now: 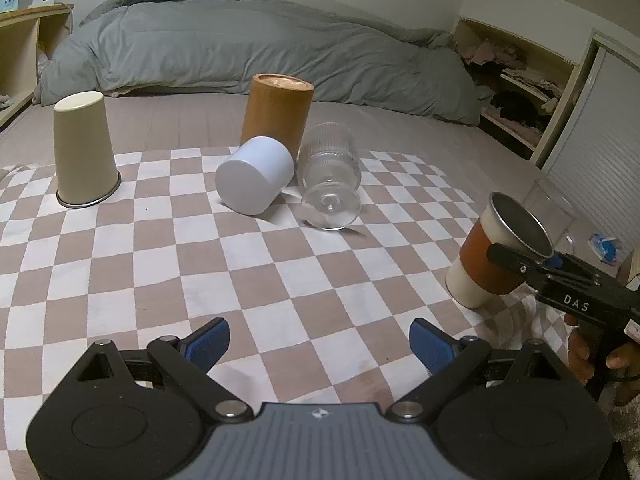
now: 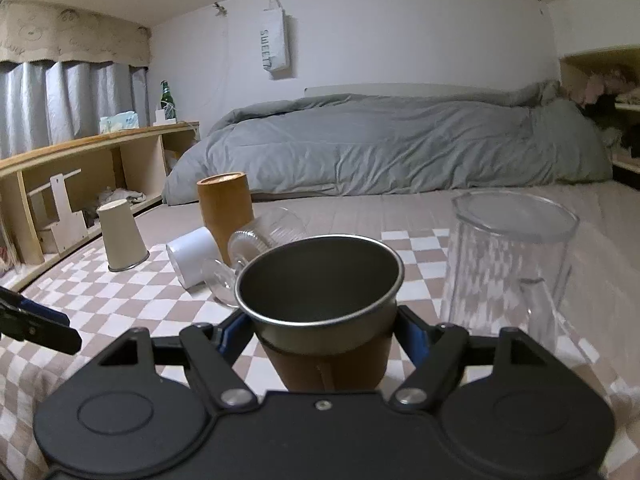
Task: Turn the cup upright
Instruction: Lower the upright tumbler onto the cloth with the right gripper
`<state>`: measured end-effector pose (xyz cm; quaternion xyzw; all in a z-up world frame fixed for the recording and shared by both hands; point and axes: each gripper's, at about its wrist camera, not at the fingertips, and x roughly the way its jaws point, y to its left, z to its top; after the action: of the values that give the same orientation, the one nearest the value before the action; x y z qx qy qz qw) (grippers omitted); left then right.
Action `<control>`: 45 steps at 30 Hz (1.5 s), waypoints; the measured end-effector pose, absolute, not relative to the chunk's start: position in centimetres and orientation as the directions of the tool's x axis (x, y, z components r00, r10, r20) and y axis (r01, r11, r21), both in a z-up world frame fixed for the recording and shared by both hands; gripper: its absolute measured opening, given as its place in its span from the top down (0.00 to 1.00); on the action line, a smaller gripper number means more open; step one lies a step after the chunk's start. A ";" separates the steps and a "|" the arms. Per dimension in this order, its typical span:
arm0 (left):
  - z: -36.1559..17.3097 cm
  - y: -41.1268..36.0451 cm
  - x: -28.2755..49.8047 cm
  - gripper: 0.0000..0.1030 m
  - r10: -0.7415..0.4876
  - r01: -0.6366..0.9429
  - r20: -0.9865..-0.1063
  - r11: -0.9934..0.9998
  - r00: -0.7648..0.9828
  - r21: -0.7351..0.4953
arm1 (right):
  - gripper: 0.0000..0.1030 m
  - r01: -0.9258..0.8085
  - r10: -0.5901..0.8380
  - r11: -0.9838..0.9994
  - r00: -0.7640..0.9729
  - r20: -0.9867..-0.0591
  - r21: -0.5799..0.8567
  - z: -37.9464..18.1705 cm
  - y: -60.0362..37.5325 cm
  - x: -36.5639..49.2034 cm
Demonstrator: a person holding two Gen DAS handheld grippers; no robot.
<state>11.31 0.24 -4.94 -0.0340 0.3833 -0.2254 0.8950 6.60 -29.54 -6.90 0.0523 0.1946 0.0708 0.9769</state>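
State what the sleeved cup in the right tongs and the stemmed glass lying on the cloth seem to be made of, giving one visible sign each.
Sleeved cup: probably metal, with a dull grey brushed inside and a thin rolled rim; its brown sleeve looks like leather or cork, which one is unclear. Stemmed glass: clear ribbed glass or plastic, since the checked cloth shows through it.

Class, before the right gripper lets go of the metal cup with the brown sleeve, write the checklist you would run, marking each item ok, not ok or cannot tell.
1. Right gripper closed on sleeved cup: ok.
2. Cup mouth facing up: ok, though tilted.
3. Cup base resting on checkered cloth: cannot tell.
4. Clear mug apart from the cup: ok, but close.
5. Left gripper open, clear of the cup: ok.
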 end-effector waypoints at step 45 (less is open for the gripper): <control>-2.9 -0.4 9.3 0.06 -0.393 0.360 -0.595 0.915 0.701 -0.180 | 0.08 -0.044 0.089 0.992 0.911 -0.402 0.120 -4.0 -27.5 4.2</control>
<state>9.34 -0.36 -2.87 -0.0247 0.3283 -0.2042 0.9219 4.23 -27.47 -3.98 0.0540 0.2077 0.0339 0.9761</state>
